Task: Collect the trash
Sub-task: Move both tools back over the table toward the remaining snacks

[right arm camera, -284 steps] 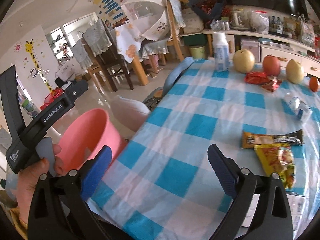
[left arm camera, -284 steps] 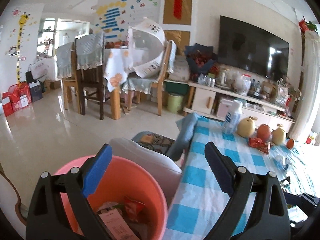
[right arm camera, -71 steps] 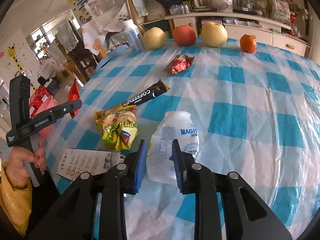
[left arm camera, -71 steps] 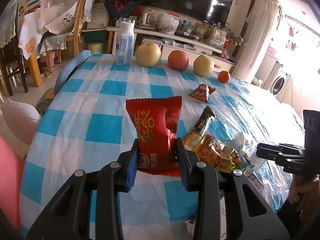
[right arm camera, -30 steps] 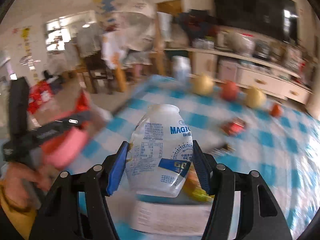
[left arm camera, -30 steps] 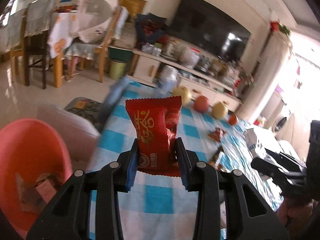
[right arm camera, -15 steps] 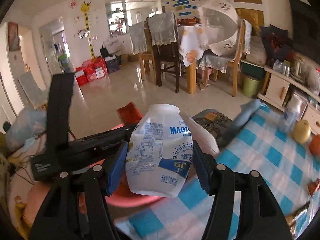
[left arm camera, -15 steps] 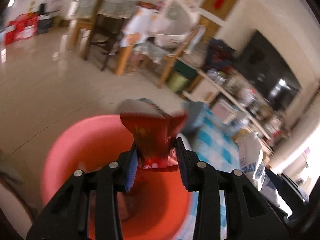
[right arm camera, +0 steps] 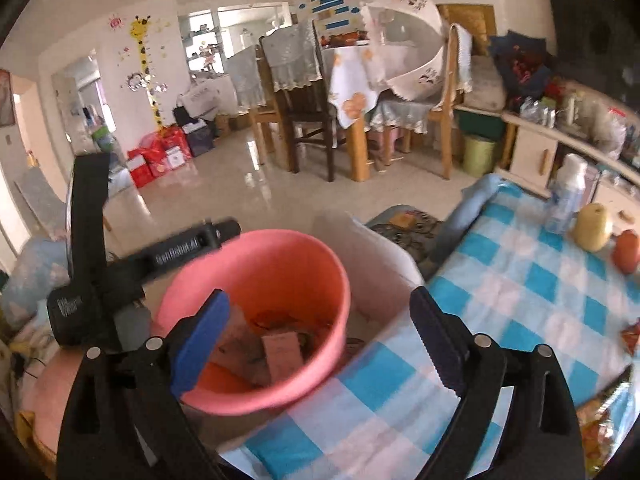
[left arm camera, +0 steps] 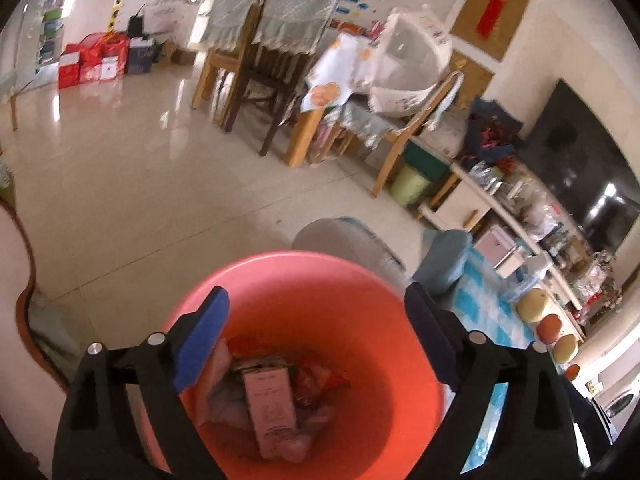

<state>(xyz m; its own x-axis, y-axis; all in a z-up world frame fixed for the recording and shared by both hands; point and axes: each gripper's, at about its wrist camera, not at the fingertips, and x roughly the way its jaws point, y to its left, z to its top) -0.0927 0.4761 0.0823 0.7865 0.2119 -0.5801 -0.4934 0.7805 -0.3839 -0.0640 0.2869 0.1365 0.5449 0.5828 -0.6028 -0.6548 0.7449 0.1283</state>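
A pink bucket (left arm camera: 296, 276) stands beside the checked table and holds trash: a pink carton (left arm camera: 270, 404), red wrappers (left arm camera: 320, 380) and pale crumpled plastic. My left gripper (left arm camera: 316, 332) is open and empty, right above the bucket's mouth. In the right wrist view the same bucket (right arm camera: 316, 256) sits just past my right gripper (right arm camera: 320, 334), which is open and empty above its near rim. The left gripper's black body (right arm camera: 120, 264) shows at the bucket's left side. More wrappers (right arm camera: 608, 412) lie at the table's right edge.
The blue-and-white checked table (right arm camera: 520, 304) carries a white bottle (right arm camera: 566, 192), a pear (right arm camera: 592, 222) and an apple (right arm camera: 626, 246). A white cushion (right arm camera: 376, 256) sits behind the bucket. Dining chairs and a table (right arm camera: 320, 92) stand across the tiled floor.
Both grippers have opened over the bucket. The red wrapper has left my left gripper and the white bottle has left my right gripper; neither is held now.
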